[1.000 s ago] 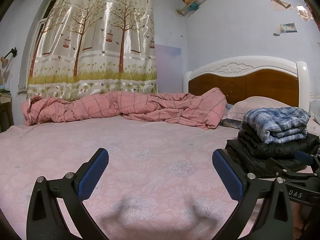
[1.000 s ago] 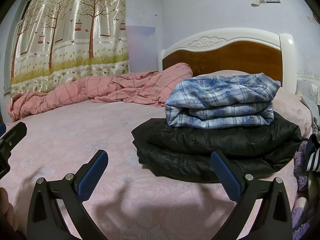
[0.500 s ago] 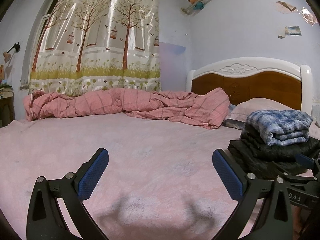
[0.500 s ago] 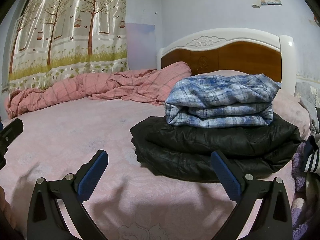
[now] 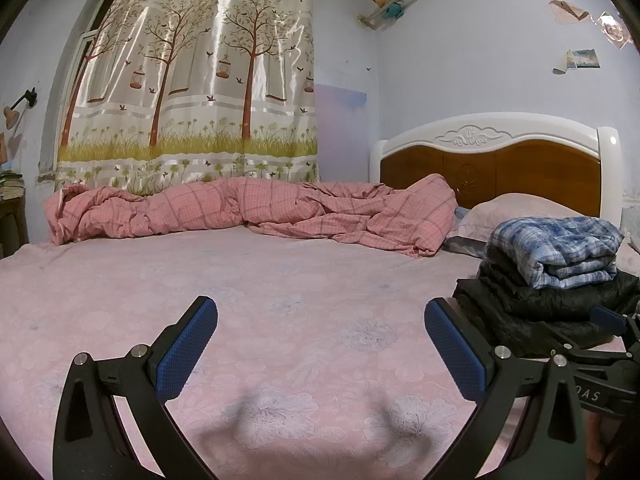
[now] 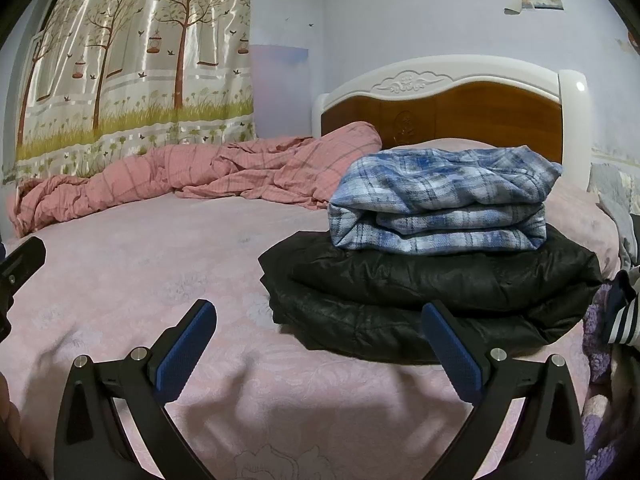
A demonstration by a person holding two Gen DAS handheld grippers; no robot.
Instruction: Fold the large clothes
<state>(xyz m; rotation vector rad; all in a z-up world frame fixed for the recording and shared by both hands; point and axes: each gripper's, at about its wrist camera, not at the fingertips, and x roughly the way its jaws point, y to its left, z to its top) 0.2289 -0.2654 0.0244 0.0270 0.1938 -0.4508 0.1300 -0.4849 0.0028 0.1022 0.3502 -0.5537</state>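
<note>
A folded blue plaid shirt (image 6: 440, 200) lies on top of a folded black jacket (image 6: 432, 292) on the pink bed sheet (image 6: 140, 272). In the left wrist view the same stack, plaid shirt (image 5: 556, 250) over black jacket (image 5: 532, 308), sits at the right. My right gripper (image 6: 320, 344) is open and holds nothing, low over the sheet just in front of the stack. My left gripper (image 5: 320, 344) is open too, above bare sheet (image 5: 280, 288) to the left of the stack. Part of the right gripper (image 5: 600, 360) shows at the left view's right edge.
A crumpled pink checked duvet (image 5: 248, 212) runs along the far side of the bed under a tree-print curtain (image 5: 192, 80). A wooden headboard (image 6: 444, 116) and pillow (image 5: 516, 208) stand behind the stack. More clothes (image 6: 616, 308) lie at the right edge.
Both grippers have stayed open. The left view has tilted upward a little; the right view has shifted slightly so the stack sits a bit lower.
</note>
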